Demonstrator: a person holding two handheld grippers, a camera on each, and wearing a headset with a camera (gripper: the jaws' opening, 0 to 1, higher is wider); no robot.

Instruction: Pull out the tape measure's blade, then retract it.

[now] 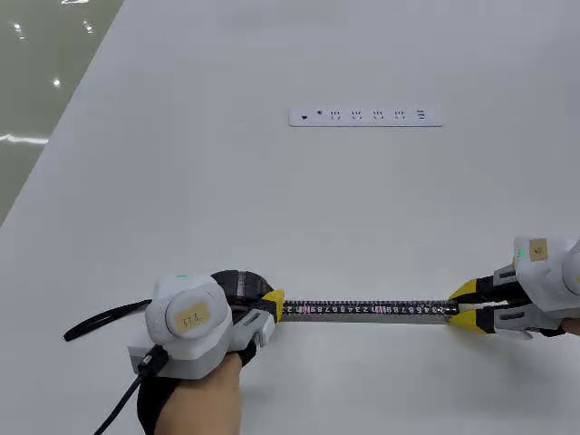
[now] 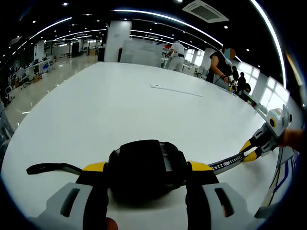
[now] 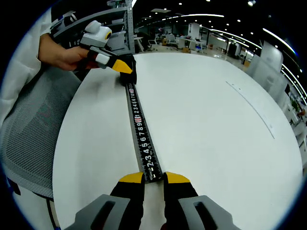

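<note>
Left tool grips the tape measure case on the bench, right tool pinches the blade tip, blade part out btwn them: pull straight & level, case pinned, no twist.

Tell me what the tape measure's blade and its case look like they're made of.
The blade: probably thin coated steel, dark semi-gloss finish with printed white and red numerals; it spans straight and flat. The case: likely black plastic, perhaps rubber-coated; matte, with moulded ridges and soft highlights.
</note>
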